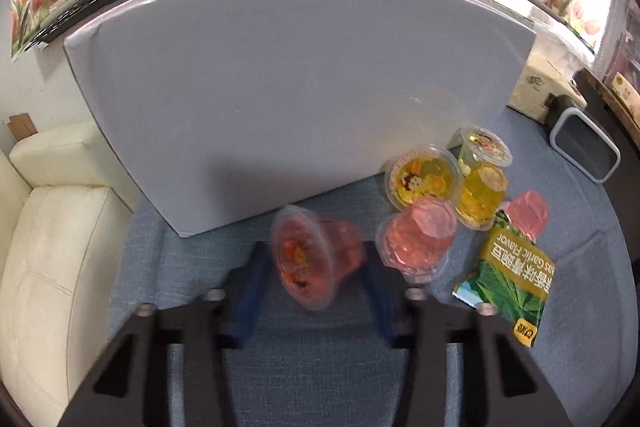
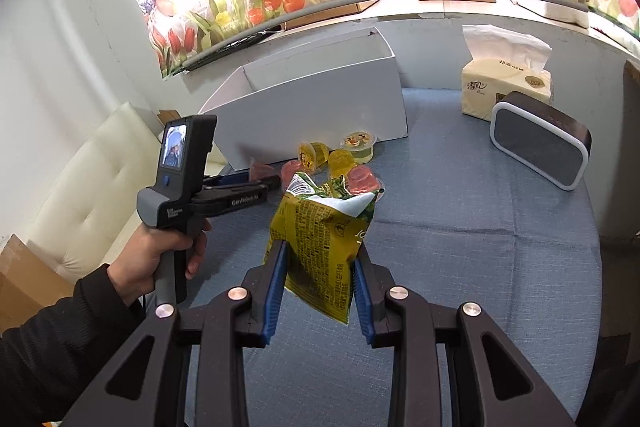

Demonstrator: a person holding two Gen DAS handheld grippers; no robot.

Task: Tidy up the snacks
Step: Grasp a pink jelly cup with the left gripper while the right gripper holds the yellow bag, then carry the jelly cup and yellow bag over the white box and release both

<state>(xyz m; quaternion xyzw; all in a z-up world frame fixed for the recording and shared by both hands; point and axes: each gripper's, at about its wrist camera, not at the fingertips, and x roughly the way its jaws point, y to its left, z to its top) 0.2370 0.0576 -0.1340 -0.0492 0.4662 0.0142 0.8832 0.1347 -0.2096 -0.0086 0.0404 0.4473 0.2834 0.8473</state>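
My left gripper is shut on a red jelly cup lying on its side, just above the blue cloth. More jelly cups lie to its right: a red one, two yellow ones and a pink one. A green snack bag lies beside them. My right gripper is shut on a yellow-green snack bag, held above the cloth. The white box stands behind the cups; it fills the left wrist view. The left gripper also shows in the right wrist view.
A black speaker and a tissue pack stand at the right of the blue-clothed table. A cream sofa lies left of the table. A flowered wall runs behind.
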